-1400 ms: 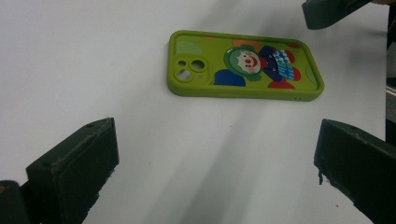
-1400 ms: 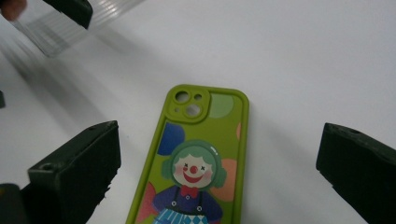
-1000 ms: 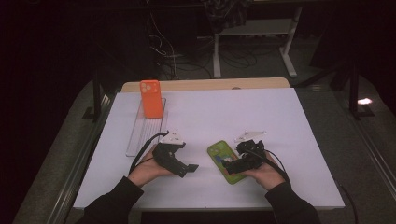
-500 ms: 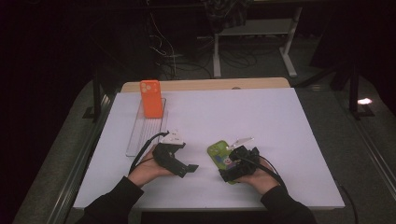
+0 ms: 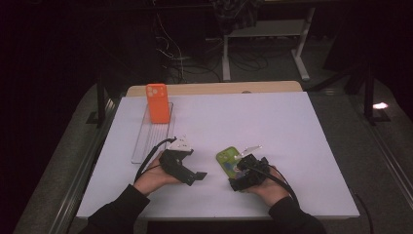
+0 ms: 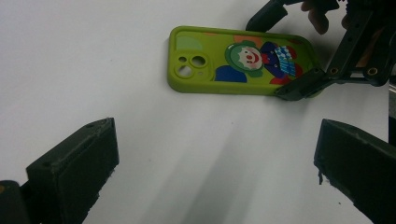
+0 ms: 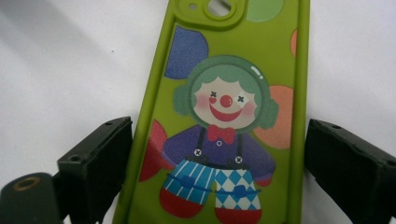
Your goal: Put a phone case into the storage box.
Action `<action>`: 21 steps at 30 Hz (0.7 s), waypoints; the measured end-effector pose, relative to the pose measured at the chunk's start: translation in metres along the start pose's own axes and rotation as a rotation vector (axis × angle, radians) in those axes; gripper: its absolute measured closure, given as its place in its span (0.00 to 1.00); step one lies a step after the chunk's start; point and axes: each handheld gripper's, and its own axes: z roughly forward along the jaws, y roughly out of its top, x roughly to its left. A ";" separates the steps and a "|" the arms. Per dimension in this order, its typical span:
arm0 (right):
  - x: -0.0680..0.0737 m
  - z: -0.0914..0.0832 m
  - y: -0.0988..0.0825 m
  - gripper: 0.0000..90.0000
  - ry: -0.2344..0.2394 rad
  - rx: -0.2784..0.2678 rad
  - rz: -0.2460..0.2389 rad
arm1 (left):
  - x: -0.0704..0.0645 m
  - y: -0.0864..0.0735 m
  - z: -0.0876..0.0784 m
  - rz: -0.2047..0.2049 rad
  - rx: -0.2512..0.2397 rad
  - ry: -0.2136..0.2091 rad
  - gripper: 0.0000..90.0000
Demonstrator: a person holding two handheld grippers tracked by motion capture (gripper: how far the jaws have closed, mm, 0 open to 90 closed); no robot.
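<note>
Green clown-print phone case [image 7: 224, 116]: matt, smooth, rubbery-looking plastic. White table sheet [image 5: 292, 141]: matt, smooth. Black gripper pads [image 7: 100, 158]: dull, rough-edged plastic. Orange phone case [image 5: 157, 102]: matt plastic.

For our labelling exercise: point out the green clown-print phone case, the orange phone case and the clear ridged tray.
green clown-print phone case [image 7: 224, 107]: right gripper view, clown's face.
orange phone case [image 5: 157, 103]: high view, middle of its back.
clear ridged tray [image 5: 148, 141]: high view, bare ridged floor.

My table [image 5: 292, 141] wears a white sheet, with a bare wooden edge [image 5: 214, 88] showing at twelve o'clock. Beyond it the room is dark: a tangle of cables [image 5: 170, 46] on the floor at eleven, a pale metal stand [image 5: 265, 36] at one, a small bright patch of light [image 5: 380, 105] at two.
</note>
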 end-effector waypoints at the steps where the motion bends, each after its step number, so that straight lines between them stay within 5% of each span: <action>1: 0.001 0.000 0.000 0.09 -0.005 0.000 0.002 | 0.000 0.000 0.000 0.001 0.002 0.000 0.00; 16: 0.002 -0.002 0.001 0.17 -0.014 0.012 0.038 | 0.000 0.000 0.001 0.009 0.007 0.001 0.00; 21: -0.007 -0.006 0.001 0.17 0.054 0.012 0.041 | 0.001 0.003 0.000 0.007 0.000 -0.007 0.00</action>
